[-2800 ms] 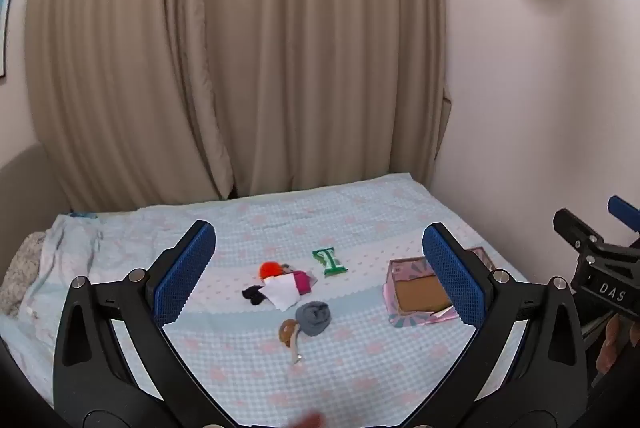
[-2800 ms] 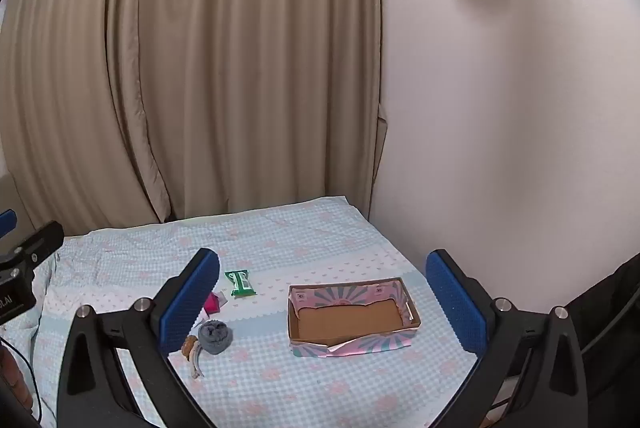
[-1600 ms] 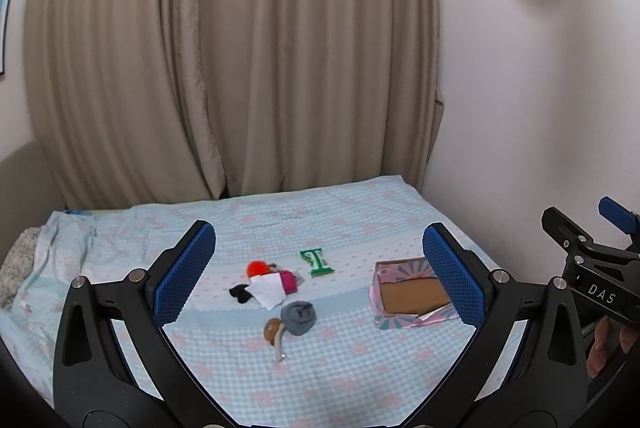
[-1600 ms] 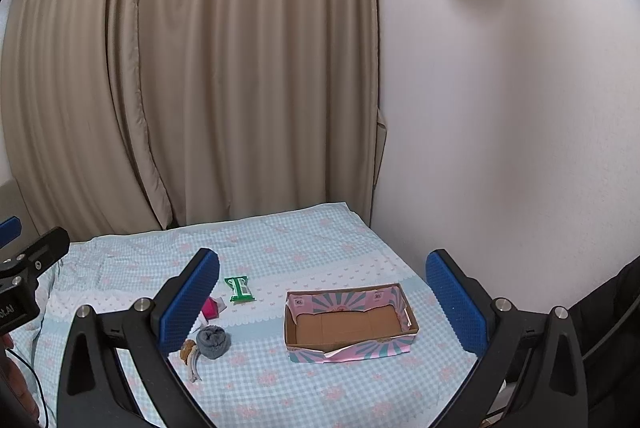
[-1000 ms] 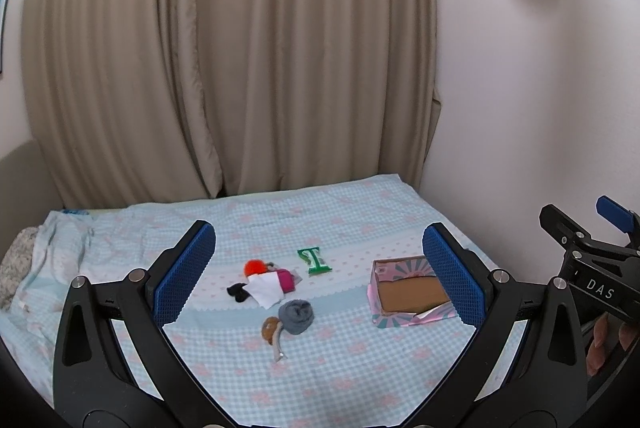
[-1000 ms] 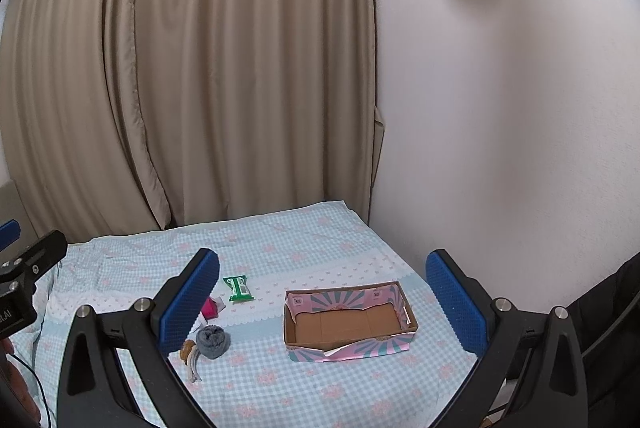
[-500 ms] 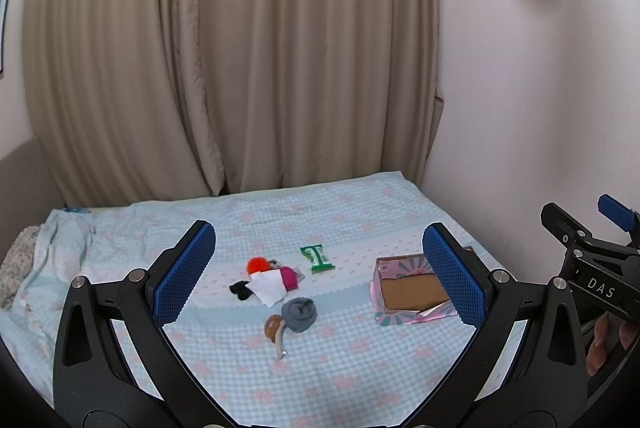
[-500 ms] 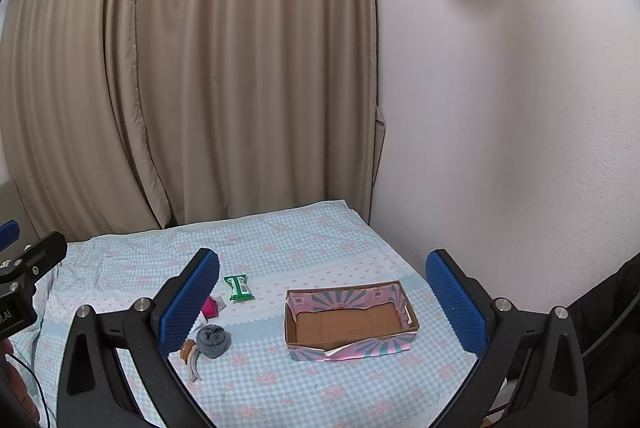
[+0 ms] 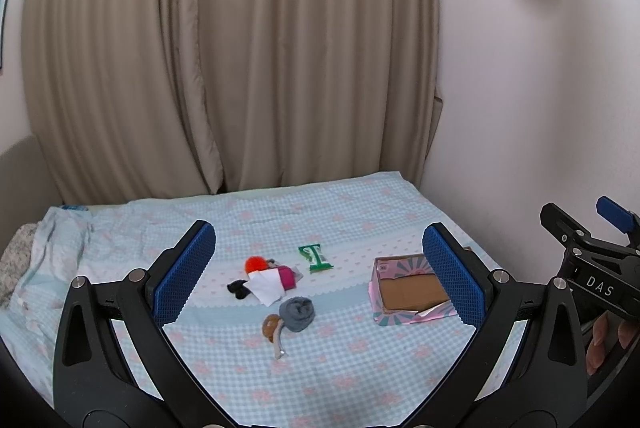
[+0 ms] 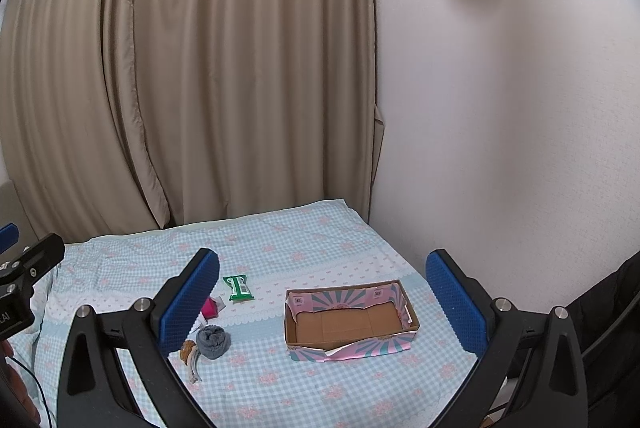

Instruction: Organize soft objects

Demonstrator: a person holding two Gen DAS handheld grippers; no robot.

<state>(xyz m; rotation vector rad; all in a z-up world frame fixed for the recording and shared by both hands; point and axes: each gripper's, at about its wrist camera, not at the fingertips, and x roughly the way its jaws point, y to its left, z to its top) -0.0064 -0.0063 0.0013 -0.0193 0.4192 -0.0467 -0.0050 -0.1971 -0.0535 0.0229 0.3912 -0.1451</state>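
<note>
A small pile lies mid-bed: a grey rolled sock (image 9: 297, 313), a brown item with a clip (image 9: 272, 326), white cloth (image 9: 267, 286), a magenta piece (image 9: 286, 276), a black sock (image 9: 239, 288) and an orange pompom (image 9: 256, 263). A green packet (image 9: 315, 257) lies behind them. An empty pink cardboard box (image 9: 406, 293) sits to the right. My left gripper (image 9: 320, 276) is open and empty, well above the bed. My right gripper (image 10: 322, 298) is open and empty, facing the box (image 10: 348, 320); the grey sock (image 10: 213, 341) and green packet (image 10: 239, 288) lie to its left.
The bed has a light blue checked sheet (image 9: 340, 368). Beige curtains (image 9: 240, 68) hang behind it and a white wall (image 10: 500, 108) borders its right side. Crumpled bedding (image 9: 36, 252) lies at the left edge. The right gripper's body (image 9: 592, 268) shows at the far right.
Both views have shifted only slightly; the grippers hover in nearly the same place, open. Nothing on the bed has moved.
</note>
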